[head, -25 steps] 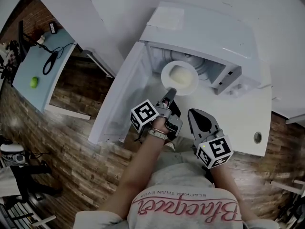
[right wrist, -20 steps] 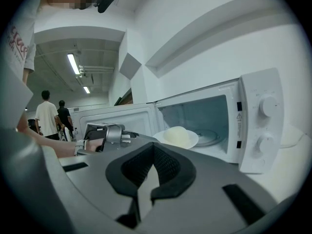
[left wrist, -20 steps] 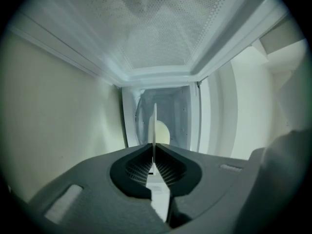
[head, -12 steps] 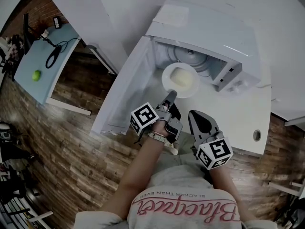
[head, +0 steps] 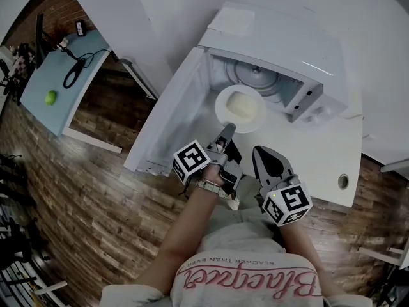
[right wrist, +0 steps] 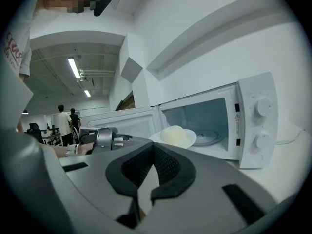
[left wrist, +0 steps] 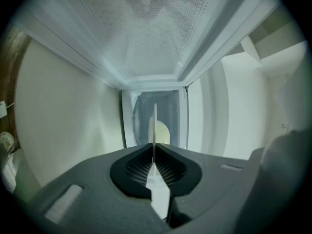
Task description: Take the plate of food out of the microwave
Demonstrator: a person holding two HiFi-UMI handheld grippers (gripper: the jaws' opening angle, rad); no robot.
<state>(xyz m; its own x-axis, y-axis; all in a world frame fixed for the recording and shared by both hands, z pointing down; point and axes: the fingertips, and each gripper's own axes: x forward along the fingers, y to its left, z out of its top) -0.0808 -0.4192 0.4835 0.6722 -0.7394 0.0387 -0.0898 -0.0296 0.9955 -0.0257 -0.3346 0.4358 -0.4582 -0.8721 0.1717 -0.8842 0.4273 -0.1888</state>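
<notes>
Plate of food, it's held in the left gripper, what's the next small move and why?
Probably lower it onto the bare white counter in front of the microwave. The left gripper is clamped on the near rim of the plate, and the plate with its food hangs in front of the open cavity.

The round white plate [head: 222,101] bearing a pale mound of food [head: 241,105] hangs over the white table [head: 323,162], at 6 o'clock of the white box microwave [head: 281,47]. The microwave's open door [head: 167,117] is at the plate's 9 o'clock. The grey left gripper [head: 229,128] pinches the plate's 6 o'clock rim. The grey right gripper [head: 264,153] lies at 5 o'clock, apart.

Left gripper [head: 228,131] has pulled the plate [head: 221,105] farther out.
</notes>
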